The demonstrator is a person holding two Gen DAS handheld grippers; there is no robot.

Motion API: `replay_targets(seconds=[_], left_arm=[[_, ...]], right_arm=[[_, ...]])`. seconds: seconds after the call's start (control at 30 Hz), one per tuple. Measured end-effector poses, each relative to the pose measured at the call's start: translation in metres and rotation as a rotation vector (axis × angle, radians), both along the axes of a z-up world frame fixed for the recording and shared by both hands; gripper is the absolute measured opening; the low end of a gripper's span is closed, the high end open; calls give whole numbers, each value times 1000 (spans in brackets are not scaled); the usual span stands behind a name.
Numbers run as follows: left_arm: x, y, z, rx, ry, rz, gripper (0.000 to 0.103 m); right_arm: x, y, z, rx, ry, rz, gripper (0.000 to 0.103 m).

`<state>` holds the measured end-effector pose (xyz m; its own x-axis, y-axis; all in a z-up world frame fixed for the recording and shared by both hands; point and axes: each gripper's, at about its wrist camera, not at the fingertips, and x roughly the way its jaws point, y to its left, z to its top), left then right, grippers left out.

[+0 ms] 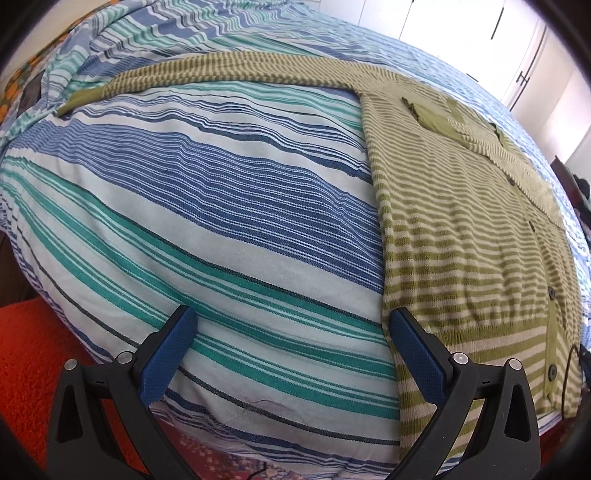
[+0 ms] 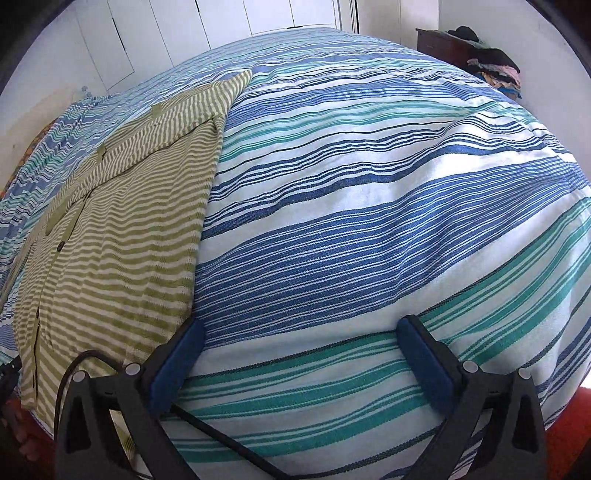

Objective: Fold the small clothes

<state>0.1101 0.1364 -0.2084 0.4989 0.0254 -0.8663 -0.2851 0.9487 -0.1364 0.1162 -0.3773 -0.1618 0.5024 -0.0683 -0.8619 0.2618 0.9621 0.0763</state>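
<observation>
A green-and-cream striped cardigan (image 1: 461, 229) lies flat on the bed, buttons up, hem toward me. One sleeve (image 1: 207, 74) stretches out to the left. In the right wrist view the cardigan (image 2: 122, 236) lies at the left, with the other sleeve folded across its chest. My left gripper (image 1: 291, 317) is open, low over the bedspread, its right fingertip at the cardigan's left hem corner. My right gripper (image 2: 303, 328) is open, its left fingertip at the cardigan's right hem edge. Neither holds anything.
The bed is covered by a blue, teal and white striped bedspread (image 2: 369, 206). White wardrobe doors (image 2: 166, 33) stand behind it. A dark cabinet with piled clothes (image 2: 487, 59) stands at the far right. An orange-red rug (image 1: 26, 362) lies below the bed edge.
</observation>
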Motion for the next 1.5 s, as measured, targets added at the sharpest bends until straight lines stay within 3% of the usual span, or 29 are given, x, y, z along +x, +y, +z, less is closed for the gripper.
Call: replay_targets(seconds=[0.3,0.5,0.6,0.7,0.83,1.0,1.13,1.27,1.47,1.5], left_arm=[[2,-5,7,40,0,-13,103],[-5,3,28,1,-52,-3,102],[-6,7,37,-4,-79,7,102],[2,20,44,-56,-91,27,102],[28,82,55,-206,-140,134,102],[49,207,63,-362,-245,398,102],[52,297,39,-510,-277,614,101],[64,346,8,-642,-289,712,101],[92,370,-1,-616,-299,772,100],[95,373,0,-607,-302,775,96]], right_arm=[[-1,0,10,1,18,2,102],[-54,0,114,-90,-312,-69,102],[-77,7,142,-225,-364,-19,102],[-95,18,139,-335,-361,34,102],[-92,32,130,-367,-335,112,102],[-82,51,114,-421,-276,193,102],[-74,59,107,-445,-246,212,102],[-65,66,98,-467,-195,226,102],[-51,77,86,-504,-125,255,102],[-50,79,84,-508,-118,260,102]])
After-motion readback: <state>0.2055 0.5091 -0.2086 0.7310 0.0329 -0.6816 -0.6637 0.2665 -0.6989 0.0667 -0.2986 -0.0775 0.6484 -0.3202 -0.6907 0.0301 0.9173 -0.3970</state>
